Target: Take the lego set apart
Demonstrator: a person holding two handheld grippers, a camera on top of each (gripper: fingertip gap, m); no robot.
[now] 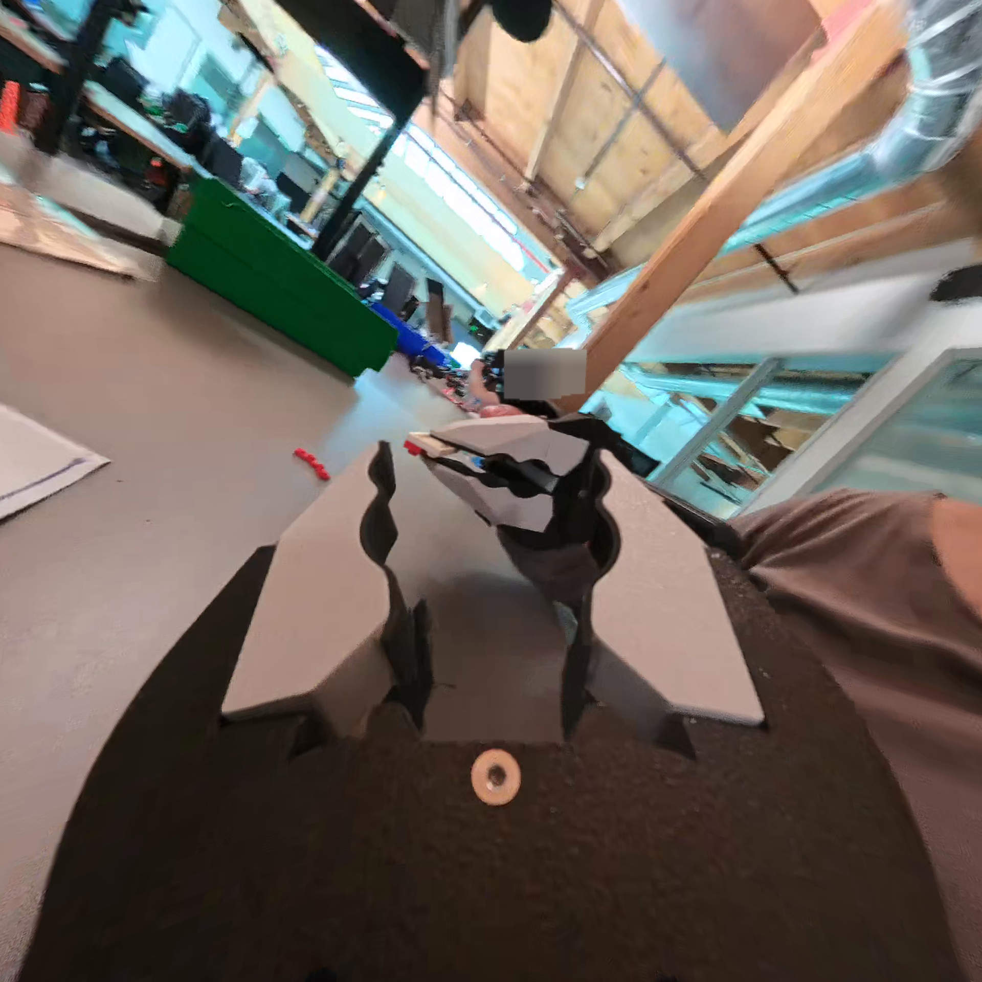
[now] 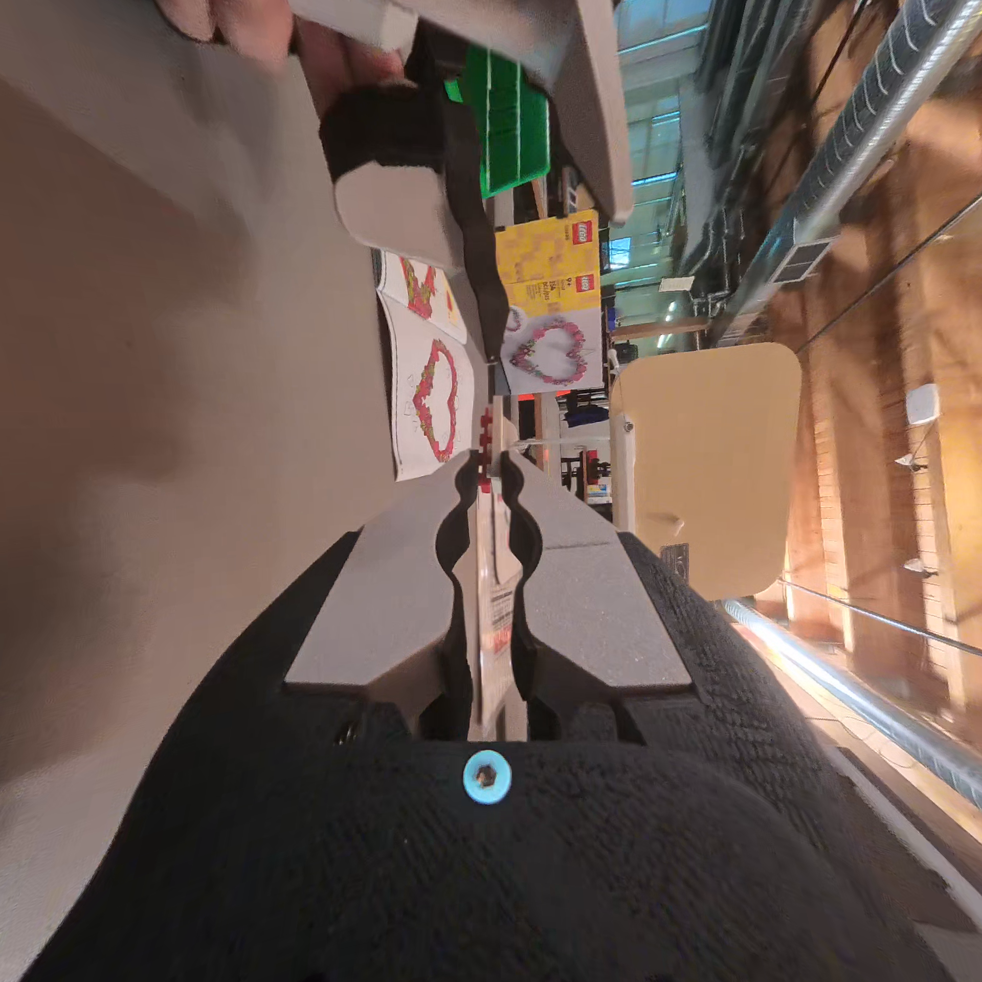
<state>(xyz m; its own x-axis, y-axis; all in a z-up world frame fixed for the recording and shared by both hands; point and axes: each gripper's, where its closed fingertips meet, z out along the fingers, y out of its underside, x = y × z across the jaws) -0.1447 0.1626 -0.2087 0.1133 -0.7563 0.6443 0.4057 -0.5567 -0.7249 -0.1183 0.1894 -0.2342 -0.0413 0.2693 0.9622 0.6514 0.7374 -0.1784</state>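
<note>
Two hand-held grippers are seen above a grey bench [image 1: 133, 404], one spread wide, the other clamped on a piece of the lego set.

In the left wrist view, the left hand-held gripper [image 1: 494, 478] is held wide apart with nothing between its grey fingers [image 1: 319, 574]; beyond its tips the right hand-held gripper [image 1: 505, 467] is seen with a small red-tipped lego piece [image 1: 420, 443] at its nose. A loose red lego strip [image 1: 312, 463] lies on the bench, well apart from both. In the right wrist view, the right hand-held gripper [image 2: 486, 467] is narrowed onto a red lego piece [image 2: 483, 451] with a pale flat part beside it, gripped at the very tips. An open instruction booklet [image 2: 425, 372] and a yellow lego box [image 2: 552, 297] are seen towards the far edge of the bench, the box standing just behind the booklet. The view is strongly rolled and partly blurred.
</note>
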